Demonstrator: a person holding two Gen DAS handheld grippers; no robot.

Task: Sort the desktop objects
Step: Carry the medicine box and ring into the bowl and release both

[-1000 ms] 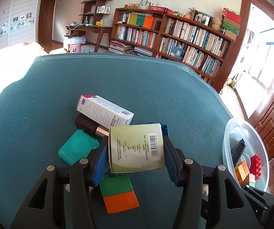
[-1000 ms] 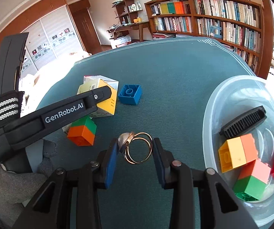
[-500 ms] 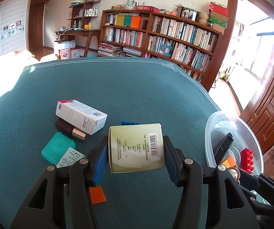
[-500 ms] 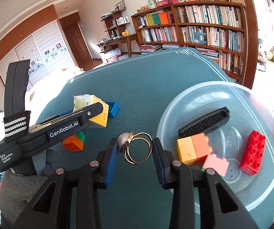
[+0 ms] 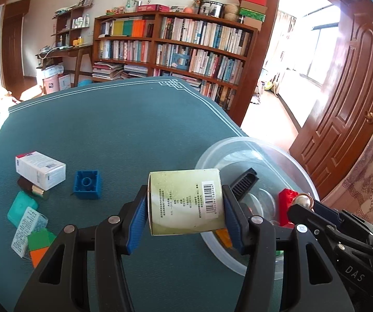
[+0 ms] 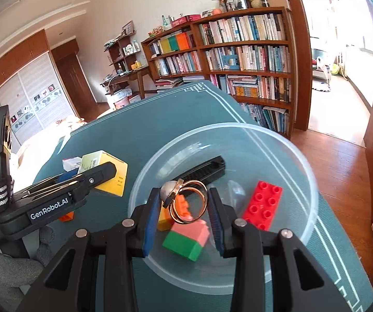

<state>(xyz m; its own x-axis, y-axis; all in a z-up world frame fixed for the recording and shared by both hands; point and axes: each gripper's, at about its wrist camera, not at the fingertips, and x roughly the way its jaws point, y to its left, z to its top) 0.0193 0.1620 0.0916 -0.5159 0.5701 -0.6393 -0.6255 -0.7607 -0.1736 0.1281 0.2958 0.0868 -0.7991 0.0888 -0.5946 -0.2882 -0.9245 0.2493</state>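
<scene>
My left gripper (image 5: 185,192) is shut on a pale yellow-green carton (image 5: 184,208) with a barcode, held above the table at the near left rim of the clear plastic bowl (image 5: 241,140). My right gripper (image 6: 184,195) is shut on a gold double ring with a pearl (image 6: 167,190) and hangs over the bowl (image 6: 304,163). In the bowl lie a black comb (image 6: 204,169), a red brick (image 6: 263,204), a green-and-pink brick (image 6: 186,239) and a yellow-orange brick (image 6: 164,219). The right wrist view shows the left gripper (image 6: 95,175) and its carton (image 6: 115,179) just left of the bowl.
On the teal table (image 5: 124,119), left of the bowl, lie a white box (image 5: 40,170), a blue brick (image 5: 87,184), a brown tube (image 5: 29,187), a teal case (image 5: 21,208), a leaflet (image 5: 27,227) and a green-orange brick (image 5: 39,247). The table edge runs just past the bowl.
Both grippers have travelled right with their loads. The ring has gone from above the bare table to above the bowl, and the carton has reached the bowl's rim.
</scene>
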